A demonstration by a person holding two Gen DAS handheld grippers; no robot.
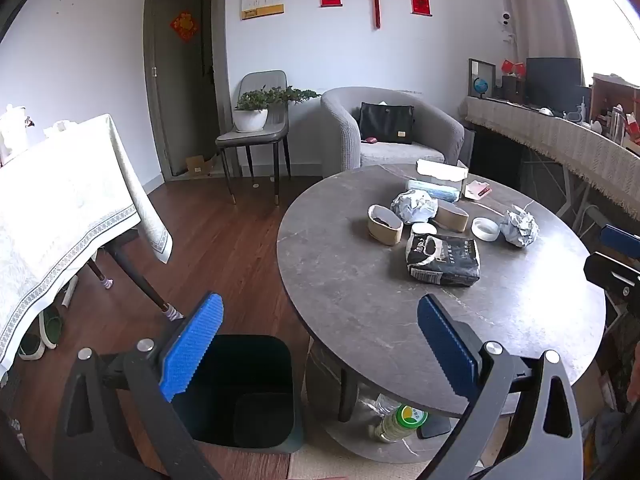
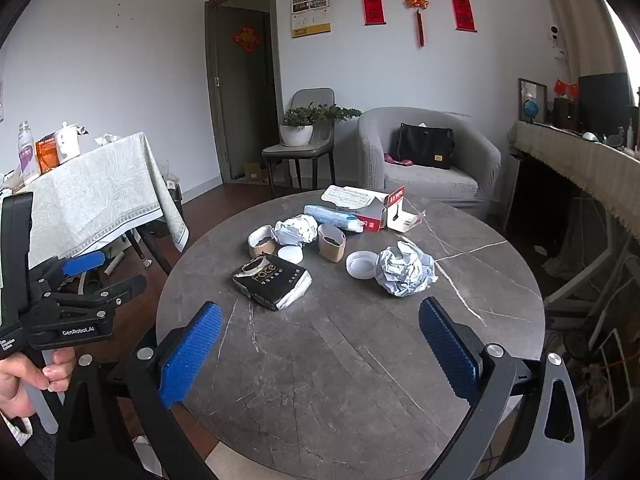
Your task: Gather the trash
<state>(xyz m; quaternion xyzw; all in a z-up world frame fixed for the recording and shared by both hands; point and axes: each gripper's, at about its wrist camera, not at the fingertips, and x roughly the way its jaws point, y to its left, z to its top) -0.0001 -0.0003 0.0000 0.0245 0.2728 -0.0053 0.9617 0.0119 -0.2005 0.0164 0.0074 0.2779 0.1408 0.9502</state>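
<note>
Left to right: your left gripper point(image 1: 320, 344) has its jaws spread wide with nothing between them, hanging over the dark bin point(image 1: 248, 392) on the floor just beside the round table point(image 2: 360, 360). Your right gripper point(image 2: 320, 344) is equally spread and empty, over the table's near edge.

Trash sits mid-table, nothing blocking reach: a tan paper cup point(image 2: 262, 242) on the left, a crumpled paper ball point(image 2: 296, 230) touching it, a flat white lid point(image 2: 291, 254), a second tan cup point(image 2: 332, 244) standing roughly upright, another white lid point(image 2: 361, 265), and a bigger paper wad point(image 2: 406, 274) on the right.

Nearest you is the black packet point(image 2: 274, 282), lying flat, long axis diagonal, torn end toward the far left. An open carton point(image 2: 374, 210) and a wrapped roll point(image 2: 334, 218) lie behind.
</note>
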